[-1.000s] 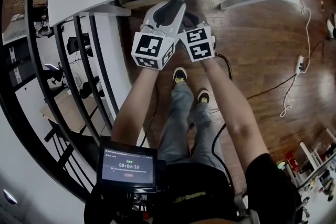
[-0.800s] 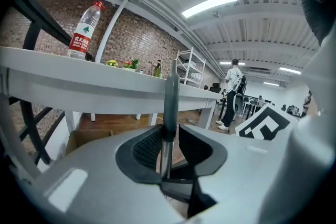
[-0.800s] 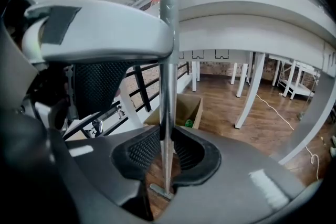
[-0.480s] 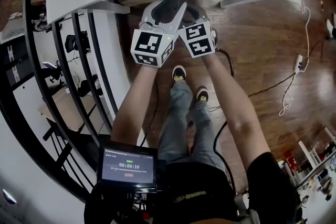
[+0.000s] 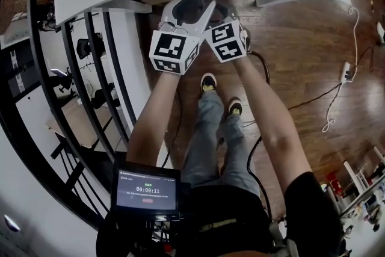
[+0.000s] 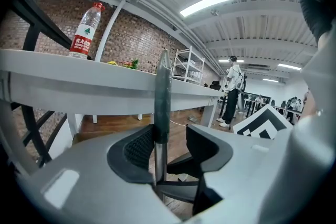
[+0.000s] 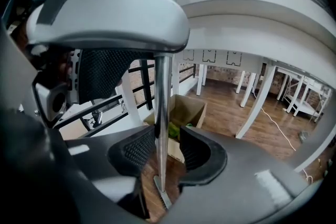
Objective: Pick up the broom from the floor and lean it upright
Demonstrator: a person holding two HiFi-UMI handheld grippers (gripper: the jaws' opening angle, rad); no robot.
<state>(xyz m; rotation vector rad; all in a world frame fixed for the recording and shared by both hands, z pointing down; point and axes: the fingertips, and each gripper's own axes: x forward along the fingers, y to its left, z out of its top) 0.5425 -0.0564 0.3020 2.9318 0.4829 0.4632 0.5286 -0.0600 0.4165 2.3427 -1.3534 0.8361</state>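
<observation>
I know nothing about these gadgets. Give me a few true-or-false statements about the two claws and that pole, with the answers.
1. The handle stands upright at the table edge. True.
2. The left claw is clamped tight on the handle. False: its jaws have just been opening, and the handle stands between them with a gap on one side.
3. The handle is between the jaws of the right claw. True; those jaws have also just been opening.
4. A bottle lies on the floor. False: it stands on the table.
5. The floor is carpeted. False: it is wood.
</observation>
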